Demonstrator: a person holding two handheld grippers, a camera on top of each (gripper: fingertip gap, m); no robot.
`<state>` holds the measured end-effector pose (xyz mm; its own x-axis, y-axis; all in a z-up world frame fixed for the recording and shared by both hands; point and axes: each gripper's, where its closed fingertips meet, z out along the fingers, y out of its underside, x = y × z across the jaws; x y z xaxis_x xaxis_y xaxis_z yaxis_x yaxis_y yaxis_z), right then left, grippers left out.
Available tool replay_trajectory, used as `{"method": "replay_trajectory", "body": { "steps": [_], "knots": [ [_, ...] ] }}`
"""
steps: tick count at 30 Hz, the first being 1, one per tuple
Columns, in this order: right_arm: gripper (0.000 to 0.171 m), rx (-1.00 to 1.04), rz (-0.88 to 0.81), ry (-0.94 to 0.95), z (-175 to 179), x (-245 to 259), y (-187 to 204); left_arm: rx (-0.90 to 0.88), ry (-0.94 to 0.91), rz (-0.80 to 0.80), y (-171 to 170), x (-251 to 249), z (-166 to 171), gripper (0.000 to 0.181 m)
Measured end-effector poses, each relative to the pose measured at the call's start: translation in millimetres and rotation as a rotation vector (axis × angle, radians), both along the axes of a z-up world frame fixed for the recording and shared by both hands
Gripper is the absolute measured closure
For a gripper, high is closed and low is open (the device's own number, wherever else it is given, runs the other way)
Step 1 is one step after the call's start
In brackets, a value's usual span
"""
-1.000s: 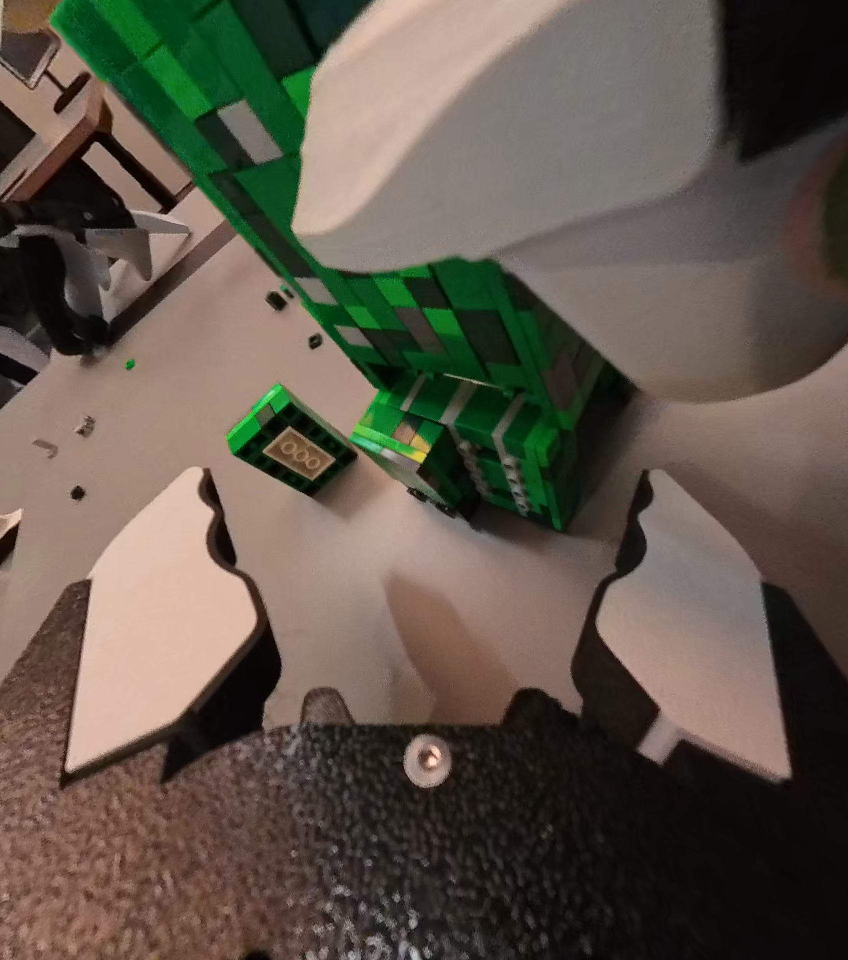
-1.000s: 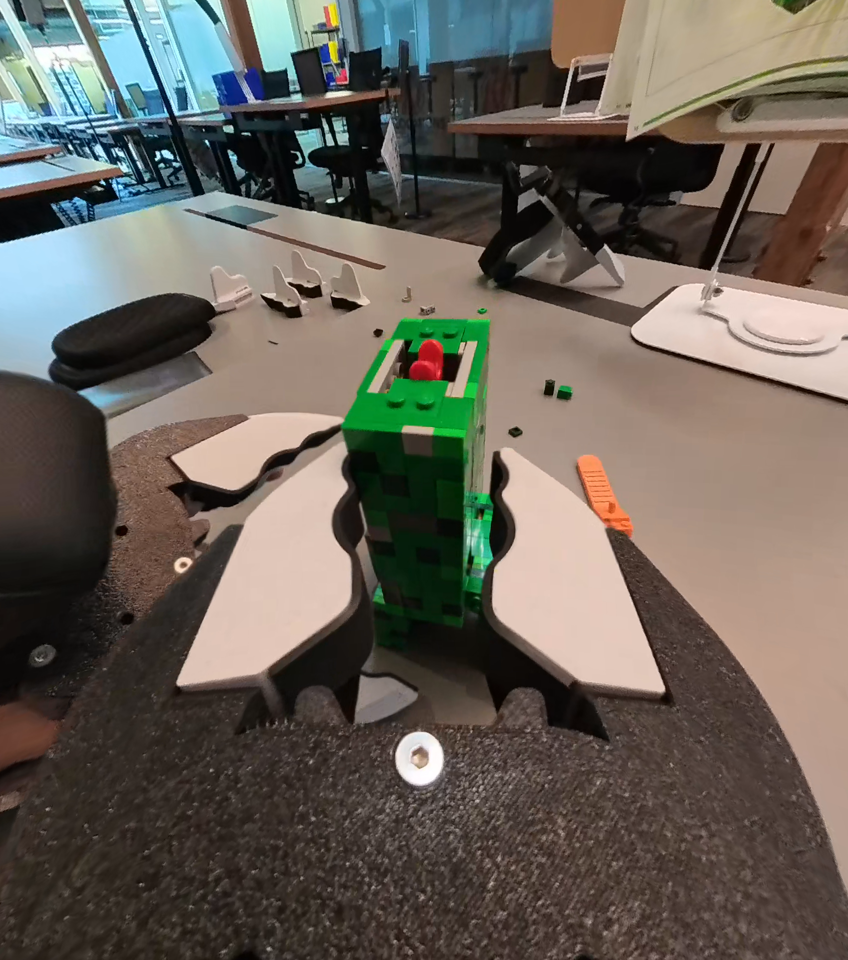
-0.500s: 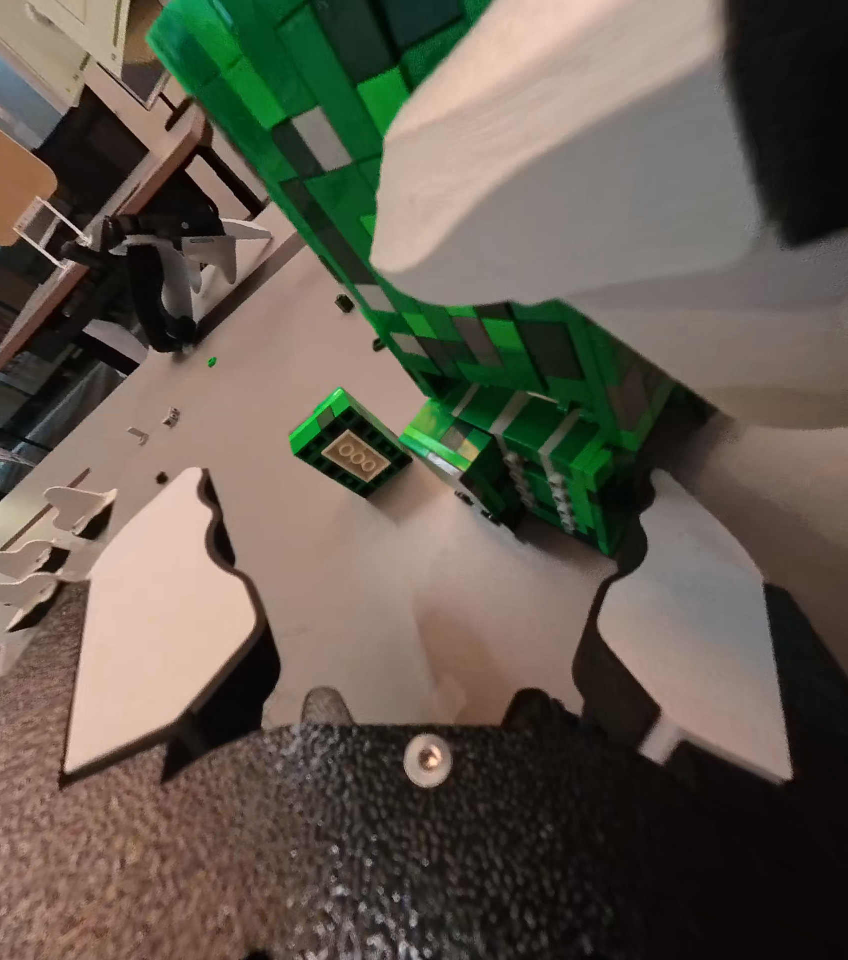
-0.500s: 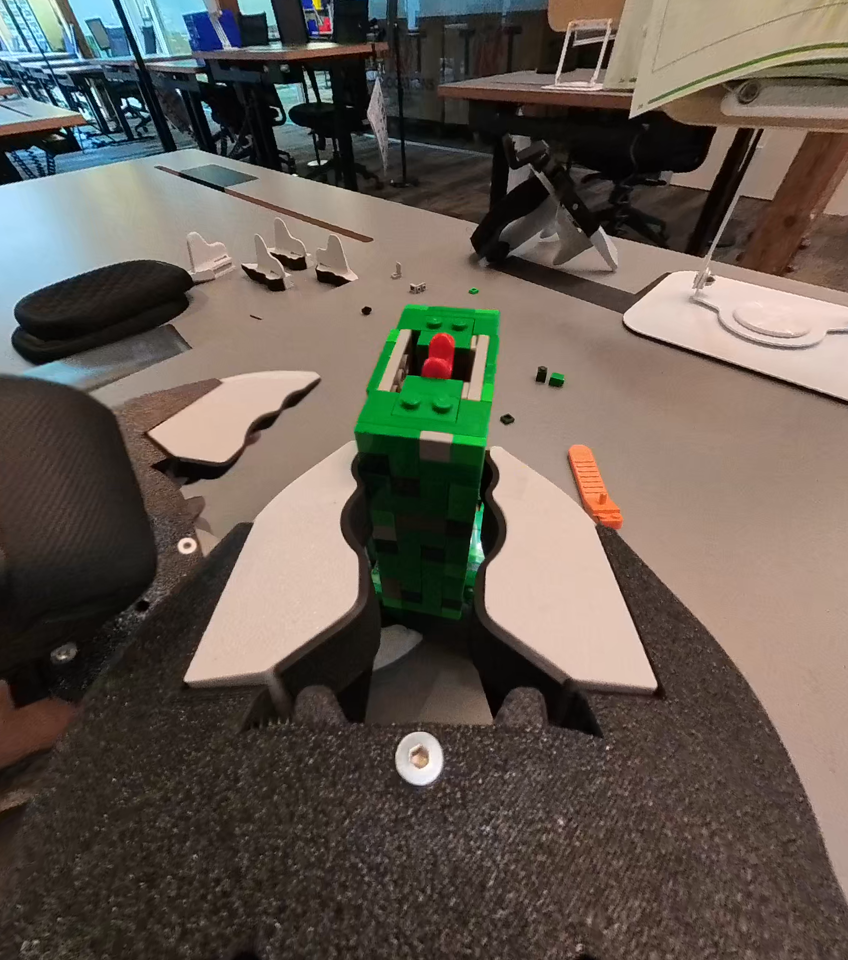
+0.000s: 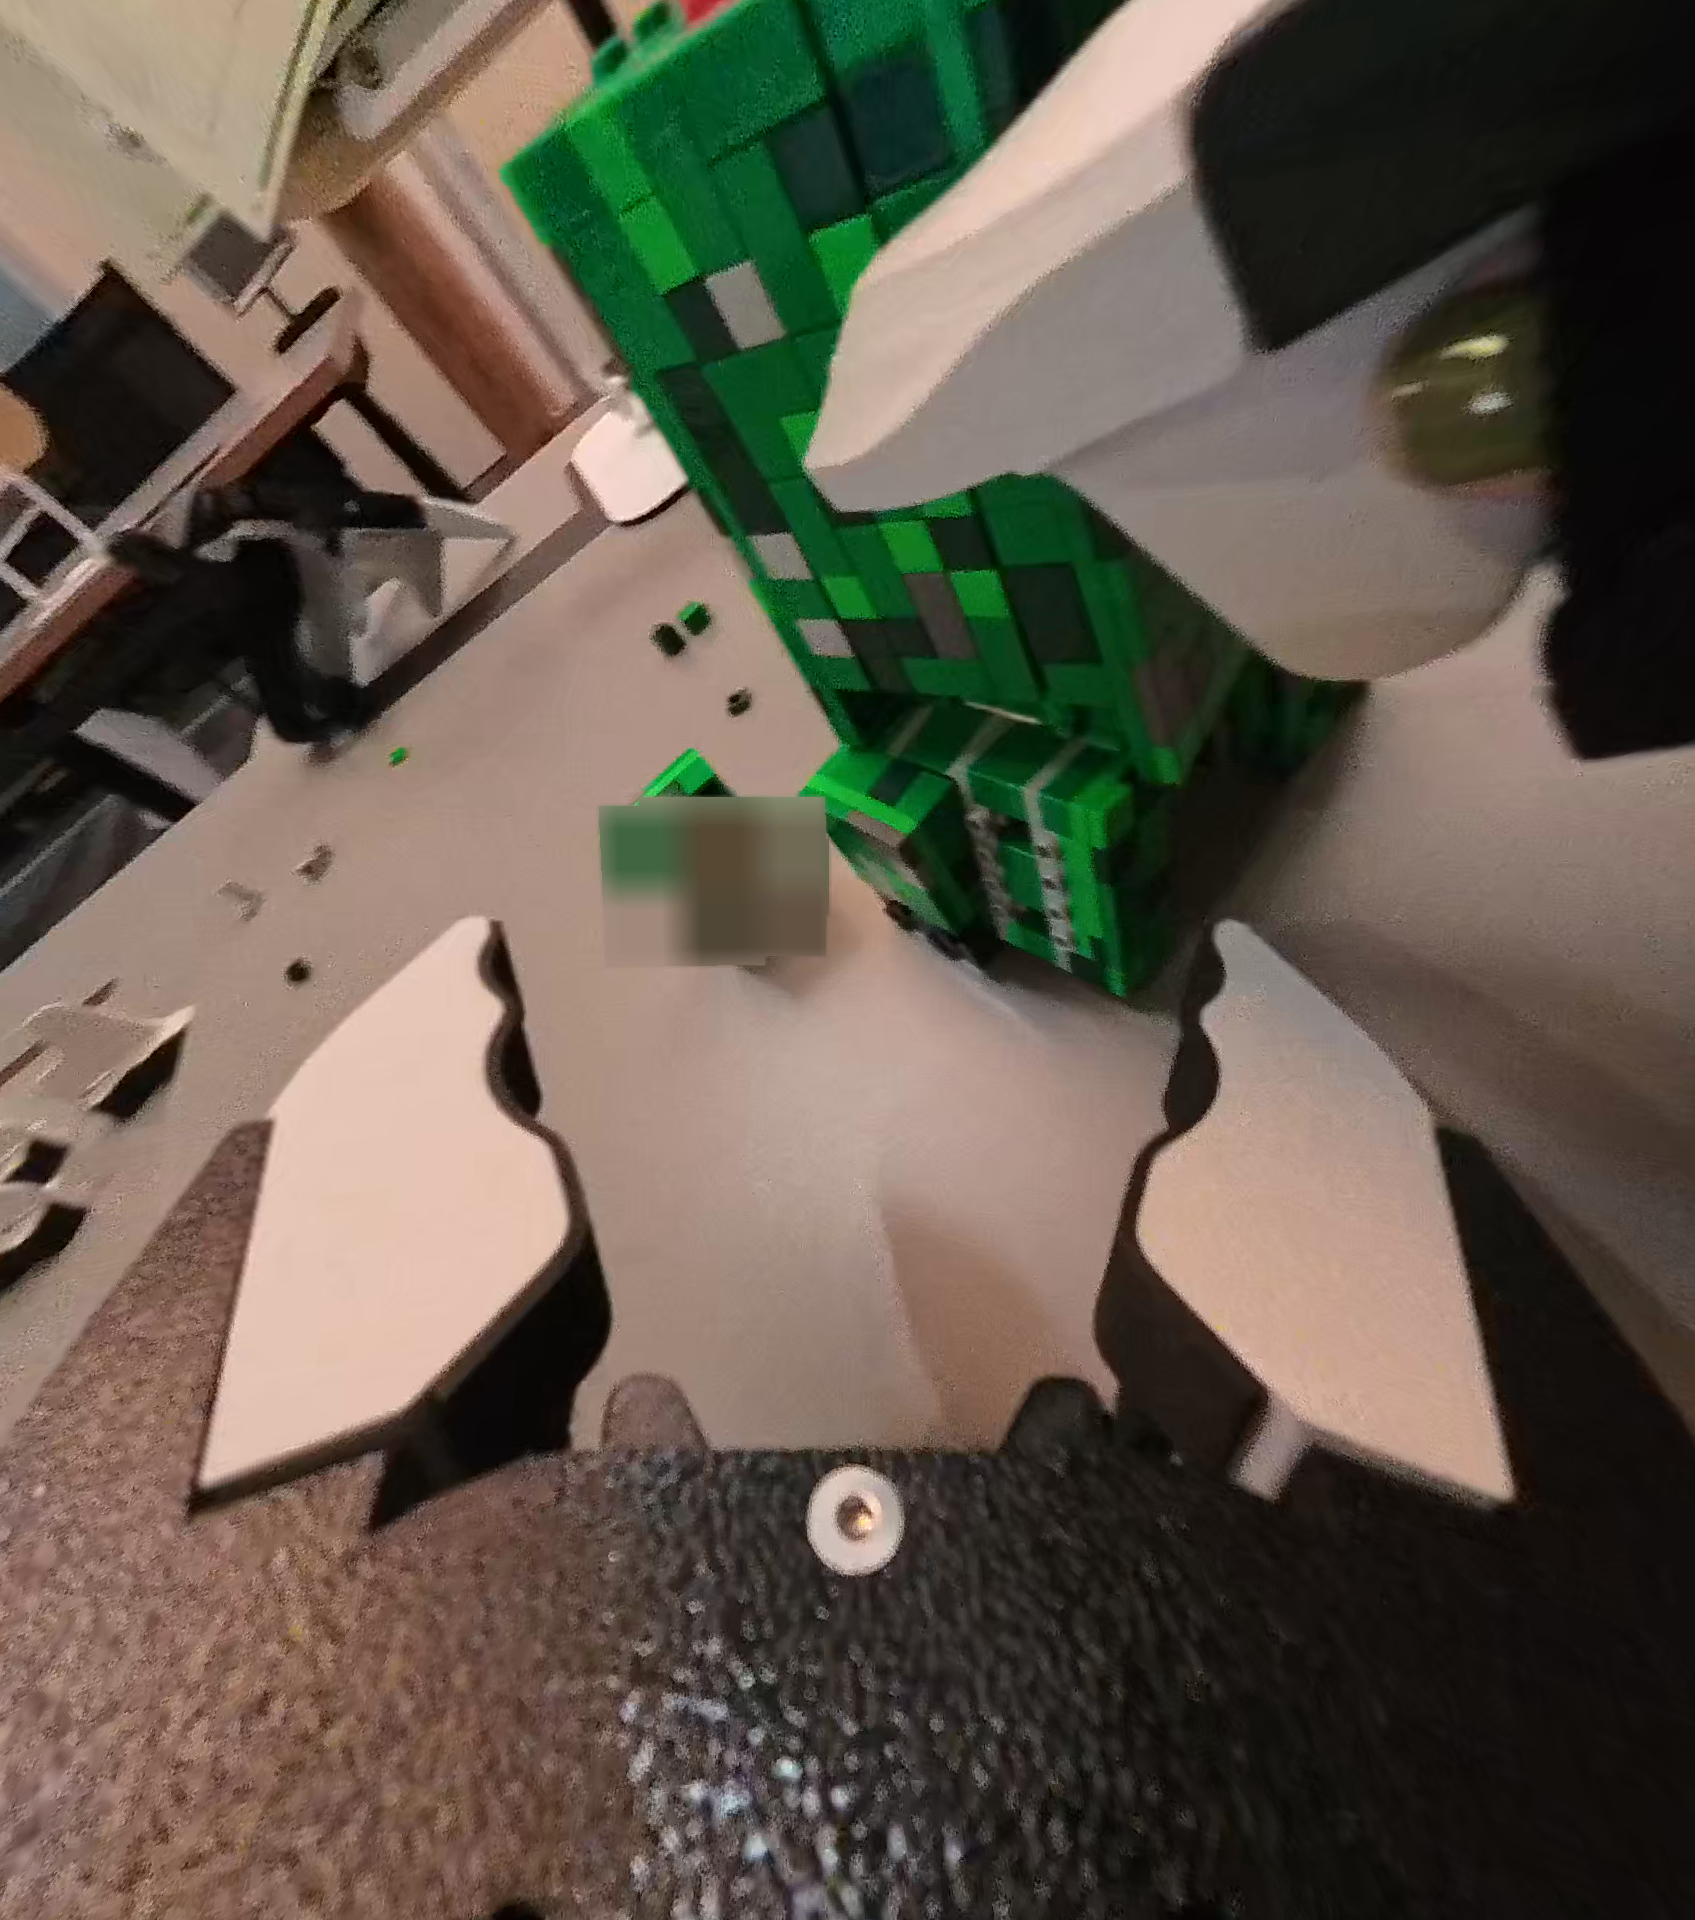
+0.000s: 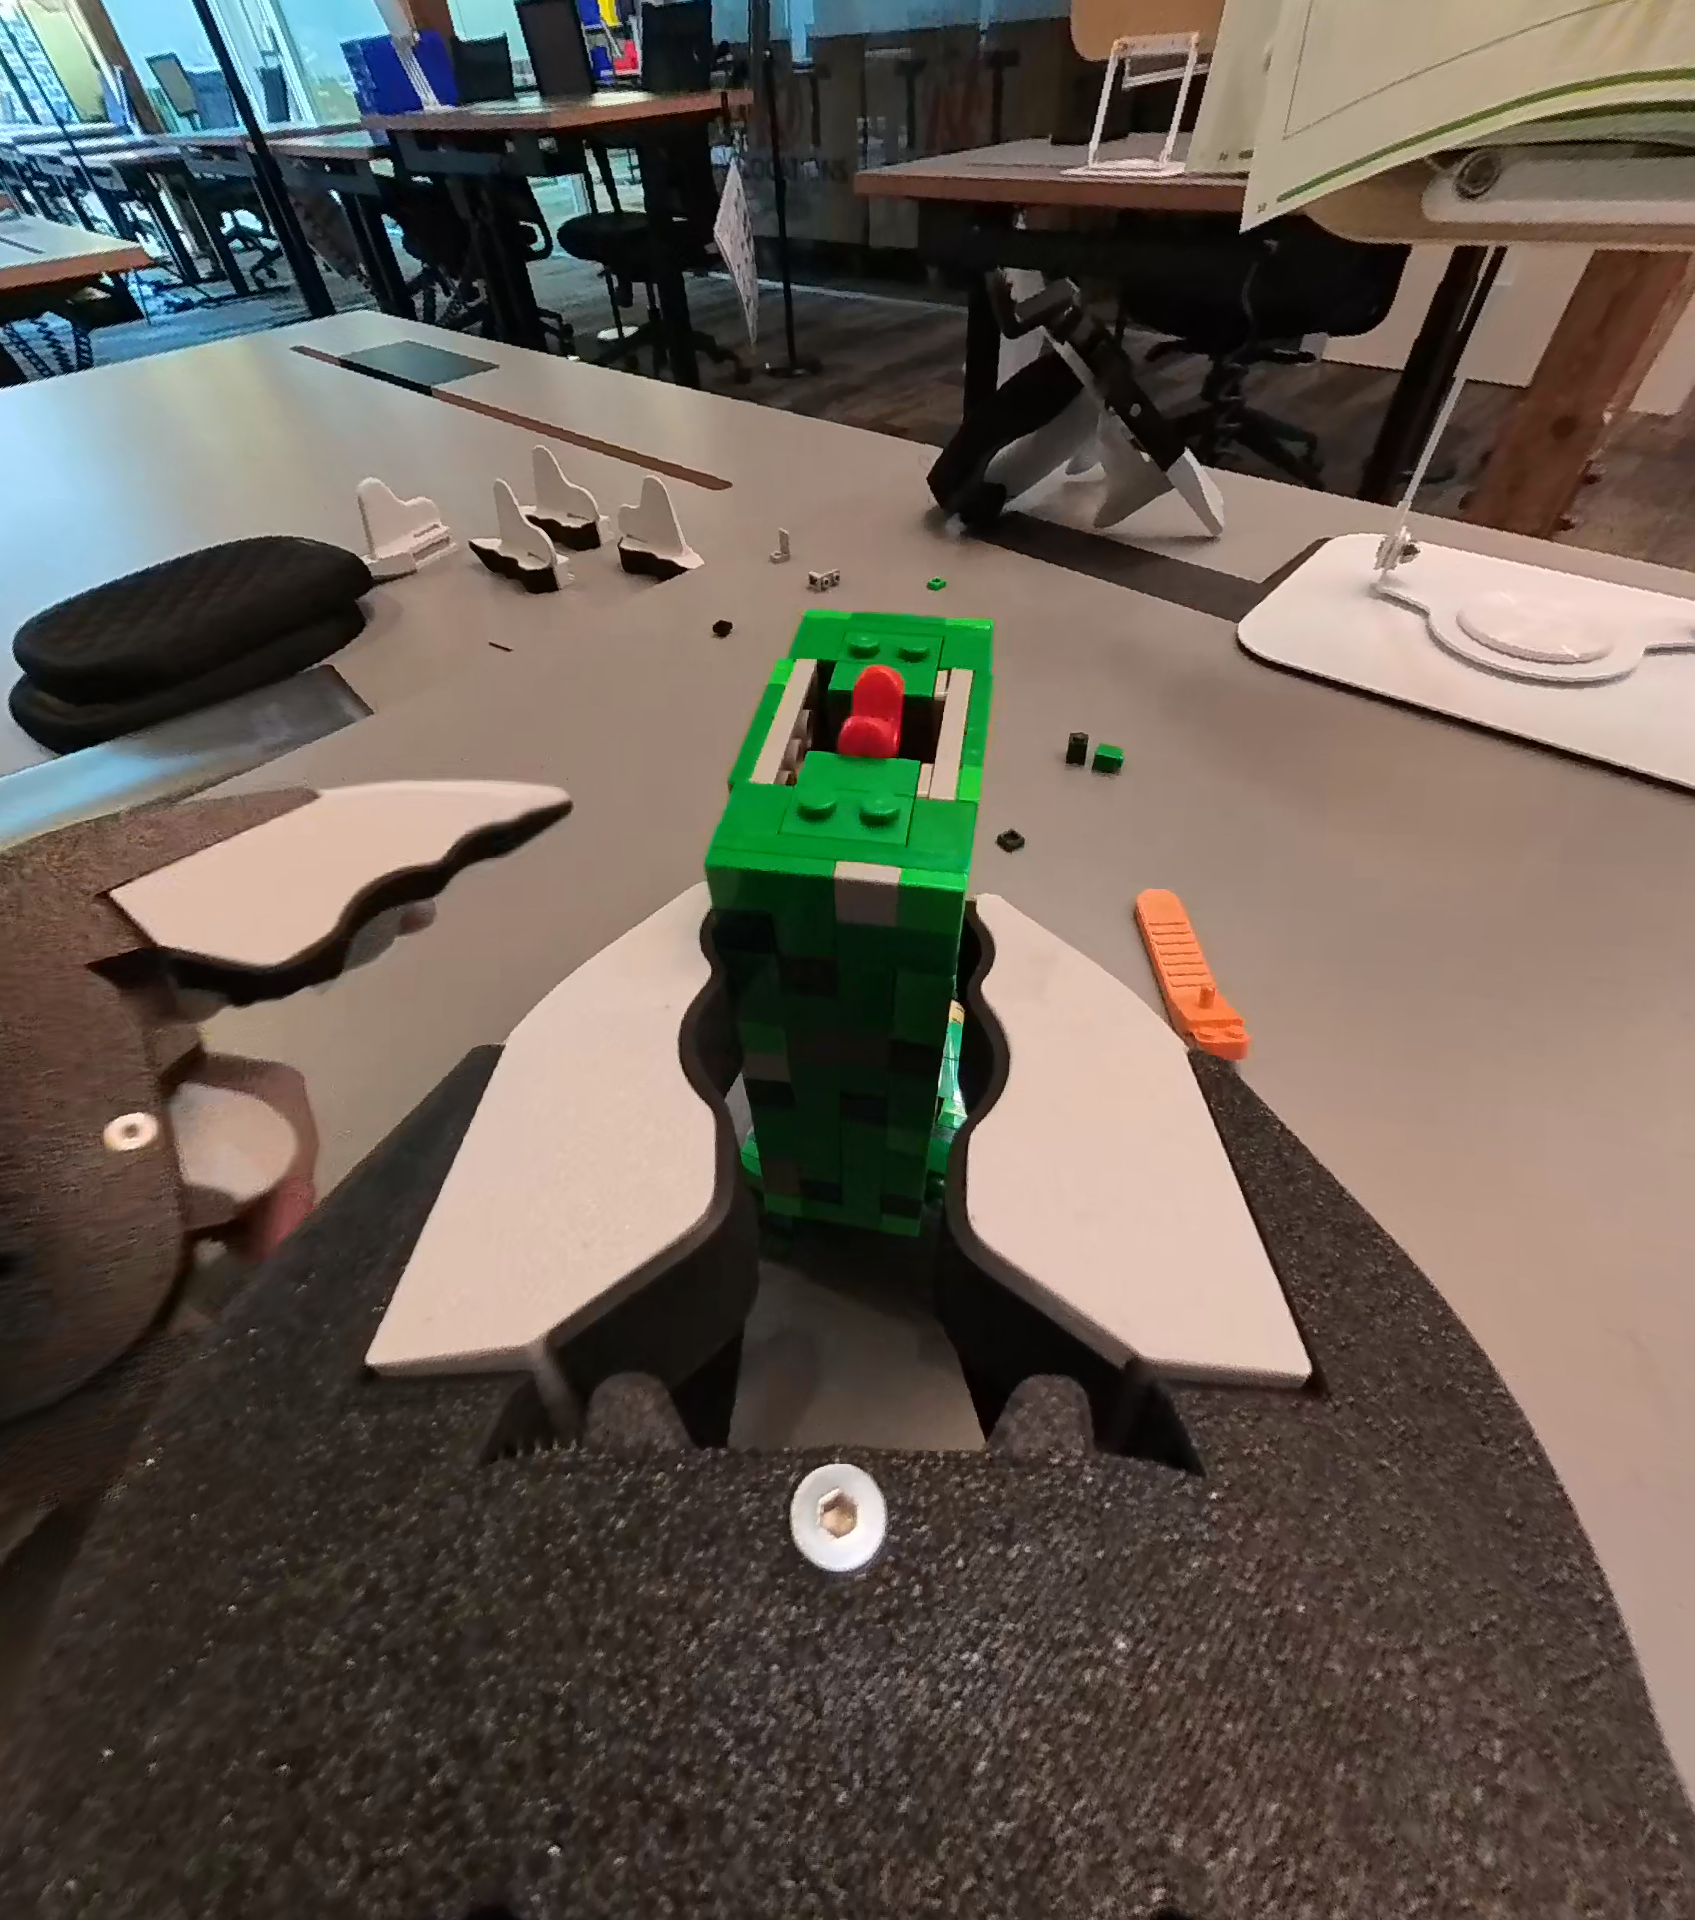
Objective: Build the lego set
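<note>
no writing in either view is clear enough to read.

Right gripper (image 6: 843, 1049) around green tower (image 6: 848, 935) (upright)

Green lego tower (image 6: 848, 997) in view, a patchwork of bright green, dark green, grey and near-black squares, and a red piece (image 6: 870, 712) sits in the top opening between 2 pale grey strips. White finger plates on the right gripper (image 6: 843, 1049), speckled black body behind. Left gripper (image 5: 848, 1049) shows the same white and black. Orange tool (image 6: 1191, 975) on the plain grey table (image 6: 1445, 987). Small loose bricks (image 6: 1094, 751), 1 black and 1 green. Black quilted pads (image 6: 183, 639).
</note>
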<state>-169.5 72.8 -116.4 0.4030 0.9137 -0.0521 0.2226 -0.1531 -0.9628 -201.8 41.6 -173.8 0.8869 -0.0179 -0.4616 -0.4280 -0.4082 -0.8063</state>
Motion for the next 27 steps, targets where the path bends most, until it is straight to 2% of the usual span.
{"method": "replay_trajectory", "body": {
  "steps": [4, 7, 11, 14, 17, 27],
  "knots": [
    [0.133, 0.005, -0.012, 0.009, 0.0, -0.4, 0.3, -0.019, -0.103, -0.188, -12.0, 33.0, 0.0, 0.096],
    [0.132, 0.008, -0.020, 0.014, 0.0, -1.0, -0.1, -0.082, -0.197, -0.288, -16.2, 55.3, -6.5, 0.107],
    [0.131, 0.008, -0.027, 0.016, -1.3, -0.6, 0.0, -0.160, -0.271, -0.338, -14.0, 69.6, -16.4, 0.104],
    [0.121, 0.004, -0.034, 0.003, -6.7, 1.9, 2.5, -0.179, -0.298, -0.354, -11.5, 74.9, -20.5, 0.103],
    [0.119, -0.009, -0.016, 0.012, -9.1, 6.7, 0.1, -0.188, -0.303, -0.358, -10.8, 76.9, -23.8, 0.102],
    [0.132, -0.037, 0.029, -0.111, -37.8, 23.2, -8.8, -0.180, -0.363, -0.381, -11.3, 83.1, -21.7, 0.101]
  ]
}}
